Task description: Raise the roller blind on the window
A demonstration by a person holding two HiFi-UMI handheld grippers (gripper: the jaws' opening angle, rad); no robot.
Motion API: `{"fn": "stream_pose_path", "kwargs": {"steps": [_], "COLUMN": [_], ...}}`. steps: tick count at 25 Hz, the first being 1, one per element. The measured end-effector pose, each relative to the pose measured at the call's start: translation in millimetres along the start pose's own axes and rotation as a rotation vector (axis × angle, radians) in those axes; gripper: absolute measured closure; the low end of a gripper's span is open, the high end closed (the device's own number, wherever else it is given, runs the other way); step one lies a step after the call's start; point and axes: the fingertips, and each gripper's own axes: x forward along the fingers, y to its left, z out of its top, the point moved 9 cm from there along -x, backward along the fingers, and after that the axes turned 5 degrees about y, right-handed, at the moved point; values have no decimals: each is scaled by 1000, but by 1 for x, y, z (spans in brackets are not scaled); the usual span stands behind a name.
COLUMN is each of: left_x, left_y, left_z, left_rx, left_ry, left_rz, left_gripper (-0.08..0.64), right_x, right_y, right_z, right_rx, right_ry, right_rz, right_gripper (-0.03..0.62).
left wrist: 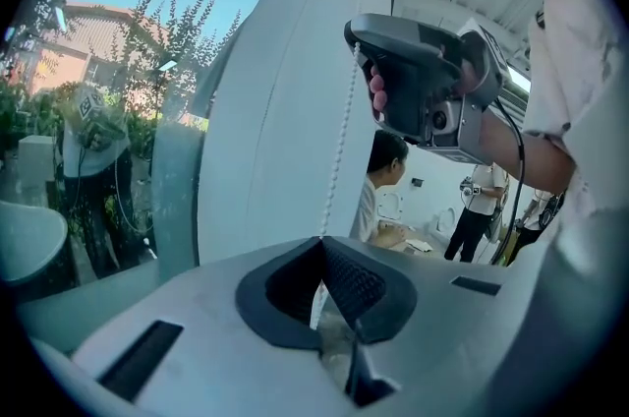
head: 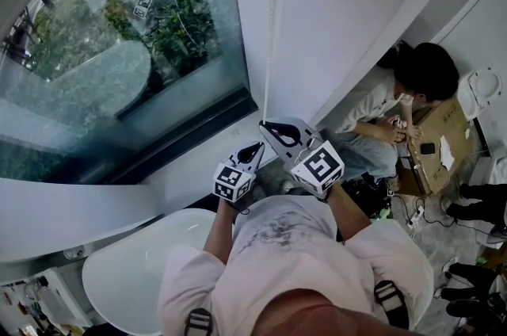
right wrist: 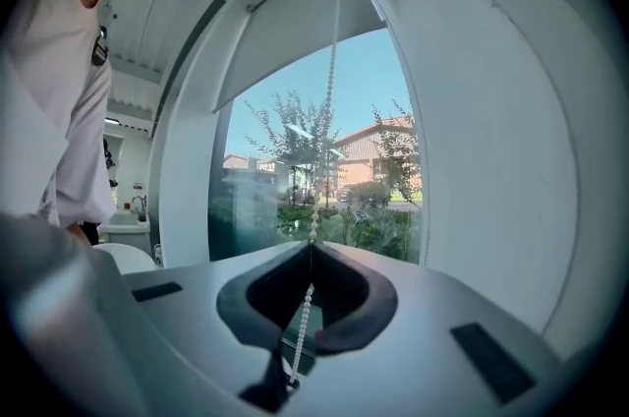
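both my tongs are on the bead chain [head: 272, 49], which hangs down the white wall just right of the window [head: 119, 41]. the right tongs [right wrist: 312, 246] are pinched shut on it: in the right gripper view the beads run straight down into the closed tips and out beneath them. the left tongs [left wrist: 319, 243] sit lower and nearer to me, tips together on what looks like the same strand, which meets them right where they close. i judge the grips are stacked one above the other so that a single pull draws a long run of chain without the beads slipping.

the roller blind [right wrist: 295, 41] is at the head of the window, its lower edge well above the middle of the glass. most of the pane is bare and the garden shows through, so i'd say the raise is well along but not finished. a person [head: 412, 89] crouches on the floor off to the right, well apart from the chain.
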Motion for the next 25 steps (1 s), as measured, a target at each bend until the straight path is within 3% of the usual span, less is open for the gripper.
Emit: {"fn": "stream_pose_path", "kwargs": {"steps": [10, 17, 22, 25], "left_x": [11, 3, -16, -35], "left_y": [-2, -8, -14, -17], "left_z": [-29, -28, -8, 18], "left_rx": [-3, 6, 4, 21], "left_ry": [21, 7, -29, -63], "left_rz": [2, -1, 4, 7], "left_gripper": [555, 554, 542, 476], "right_x": [-1, -5, -3, -2], "right_y": [3, 6, 6, 5], "right_z": [-30, -27, -24, -25], "right_rx": [27, 9, -4, -12], "right_ry": [35, 35, 32, 30], "right_rz": [-9, -5, 6, 8], "right_gripper": [532, 532, 532, 532]}}
